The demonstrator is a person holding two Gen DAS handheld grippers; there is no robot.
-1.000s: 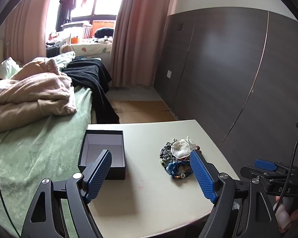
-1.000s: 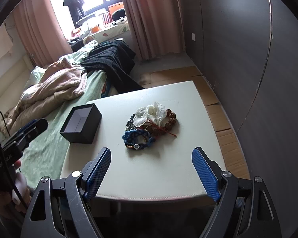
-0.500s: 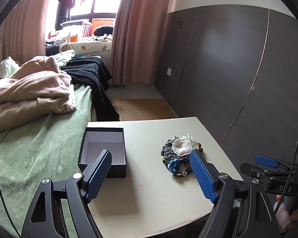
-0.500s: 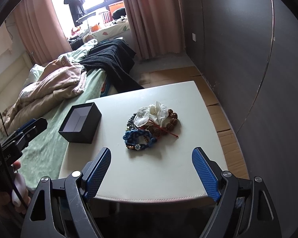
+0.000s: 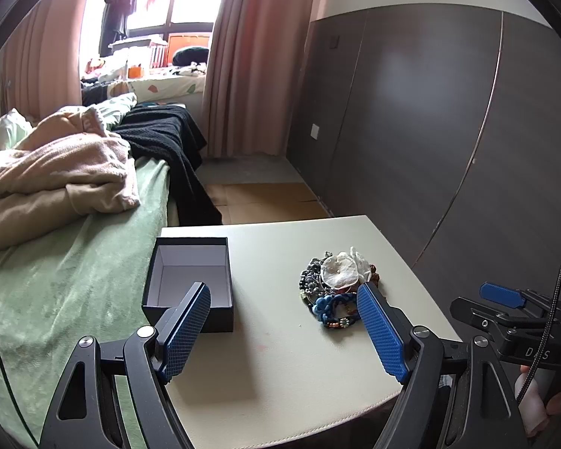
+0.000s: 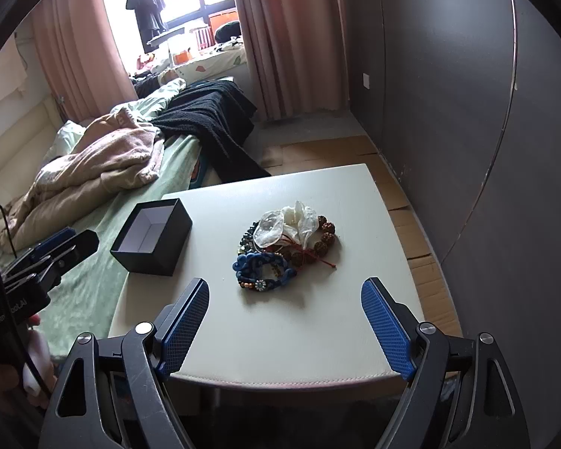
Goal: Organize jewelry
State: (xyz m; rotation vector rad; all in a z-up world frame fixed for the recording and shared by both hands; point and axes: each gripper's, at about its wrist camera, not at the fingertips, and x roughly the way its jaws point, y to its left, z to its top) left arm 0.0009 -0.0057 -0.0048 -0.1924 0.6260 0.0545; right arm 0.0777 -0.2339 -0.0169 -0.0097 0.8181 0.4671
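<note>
A pile of jewelry [image 6: 282, 249] lies near the middle of a small white table [image 6: 318, 321]: a blue braided bracelet [image 6: 263, 265], brown bead bracelets, dark beads and white shell-like pieces. The pile also shows in the left wrist view [image 5: 336, 288]. An open, empty black box [image 6: 151, 235] with a pale lining stands at the table's left side; it also shows in the left wrist view [image 5: 190, 286]. My left gripper [image 5: 284, 331] is open and empty over the table's near left part. My right gripper [image 6: 284, 331] is open and empty above the table's near edge, short of the pile.
A bed with a green cover [image 5: 63, 280], a pink blanket [image 5: 56, 168] and a black throw [image 5: 161, 138] borders the table on the left. A dark panelled wall [image 5: 448, 131] runs along the right. Cardboard covers the floor [image 6: 411, 232] beyond the table.
Both grippers have drifted slightly closer to the table; the box and the jewelry pile appear a little larger. Nothing on the table moved, and both grippers stayed open.
</note>
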